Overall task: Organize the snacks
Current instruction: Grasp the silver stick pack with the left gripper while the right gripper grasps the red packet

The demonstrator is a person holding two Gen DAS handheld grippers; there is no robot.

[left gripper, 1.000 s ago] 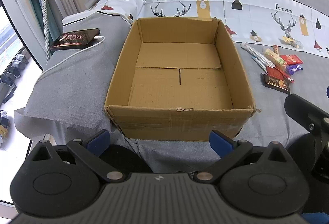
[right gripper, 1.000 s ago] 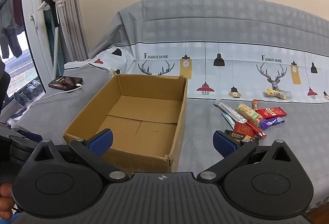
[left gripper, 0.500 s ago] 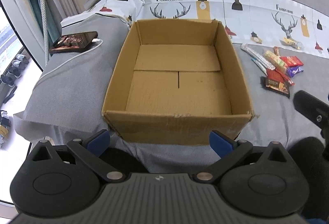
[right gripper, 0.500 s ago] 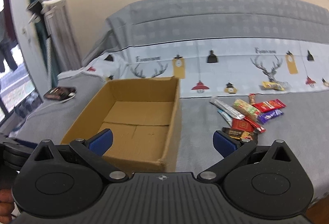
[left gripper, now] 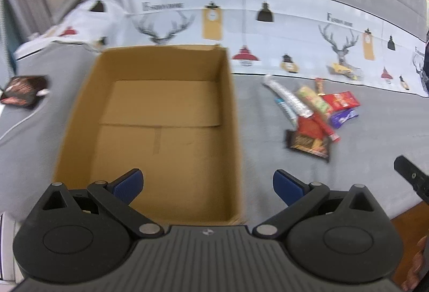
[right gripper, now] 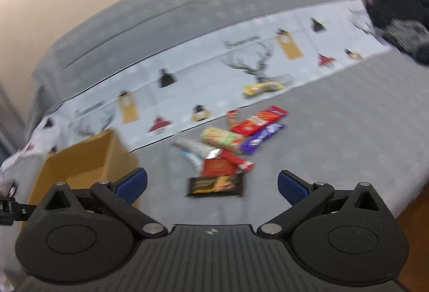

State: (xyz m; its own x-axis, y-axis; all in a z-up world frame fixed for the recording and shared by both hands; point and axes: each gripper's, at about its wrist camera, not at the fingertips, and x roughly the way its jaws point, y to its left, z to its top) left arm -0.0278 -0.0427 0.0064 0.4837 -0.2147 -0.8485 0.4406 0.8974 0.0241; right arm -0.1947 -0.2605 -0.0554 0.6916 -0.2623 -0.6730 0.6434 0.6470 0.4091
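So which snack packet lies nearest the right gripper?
The black packet with orange print, at the pile's near edge, just ahead of the open right gripper; the red, purple and silver ones lie farther back.

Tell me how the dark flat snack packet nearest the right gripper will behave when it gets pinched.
The dark packet lies flat and thin, so it probably flexes and weighs little. Its wrapper looks glossy, so it may slip. The red packet overlaps its far edge and might shift too.

Grey bedspread (left gripper: 375, 131) underneath it all, a white band of antlers and lamps (left gripper: 268, 32) across the back, dark phone (left gripper: 22, 91) lying far left, cable attached
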